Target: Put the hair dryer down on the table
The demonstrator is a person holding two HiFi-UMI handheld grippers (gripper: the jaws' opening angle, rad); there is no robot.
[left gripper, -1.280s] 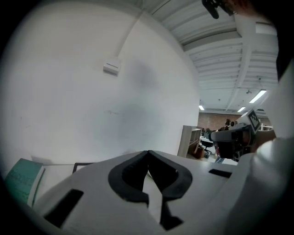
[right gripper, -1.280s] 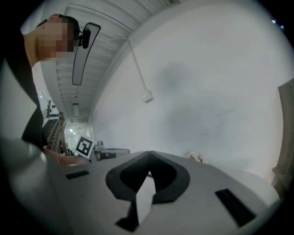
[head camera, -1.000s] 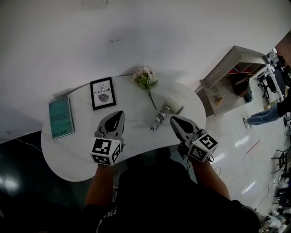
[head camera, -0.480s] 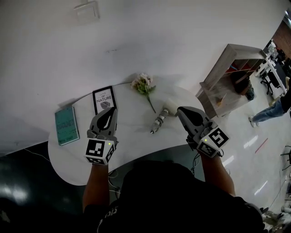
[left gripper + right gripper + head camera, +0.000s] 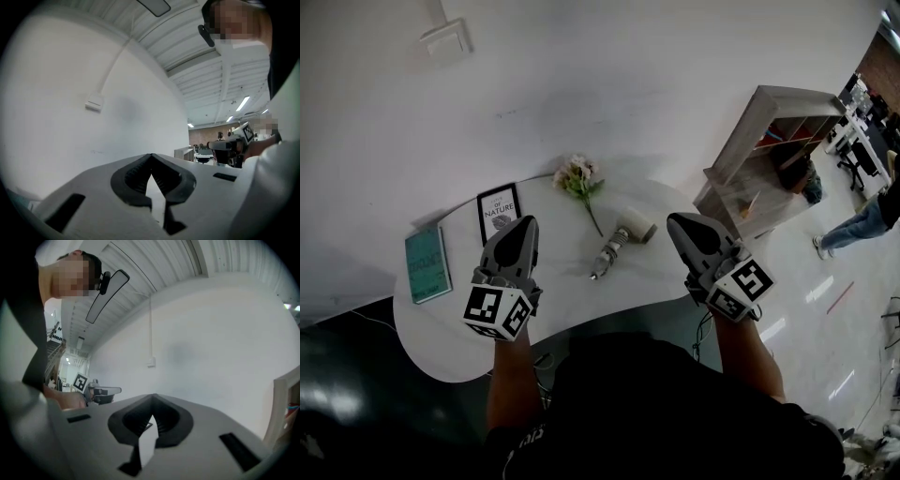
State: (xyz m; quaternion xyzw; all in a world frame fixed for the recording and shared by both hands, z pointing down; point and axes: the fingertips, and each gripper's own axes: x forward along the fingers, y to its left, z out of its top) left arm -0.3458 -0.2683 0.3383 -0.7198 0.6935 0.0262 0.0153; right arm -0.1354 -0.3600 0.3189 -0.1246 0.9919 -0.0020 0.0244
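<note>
The hair dryer (image 5: 620, 240) lies on its side on the white table (image 5: 441, 328), its cream head toward the right and its handle pointing toward the front edge. Neither gripper touches it. My left gripper (image 5: 523, 225) is raised over the table to the dryer's left, jaws closed together and empty. My right gripper (image 5: 679, 225) hovers at the table's right rim, to the right of the dryer, its jaw tips also meeting with nothing between them. Both gripper views look level at the white wall: left gripper (image 5: 151, 157), right gripper (image 5: 152, 397).
A pink flower stem (image 5: 578, 179), a framed "Nature" print (image 5: 498, 212) and a teal book (image 5: 425, 264) lie along the table's far side. A wooden shelf unit (image 5: 769, 155) stands to the right. A person (image 5: 862, 223) walks on the floor at far right.
Both grippers have lifted off the table and spread apart, the left drifting left, the right drifting right. The hair dryer has stayed where it lay.
</note>
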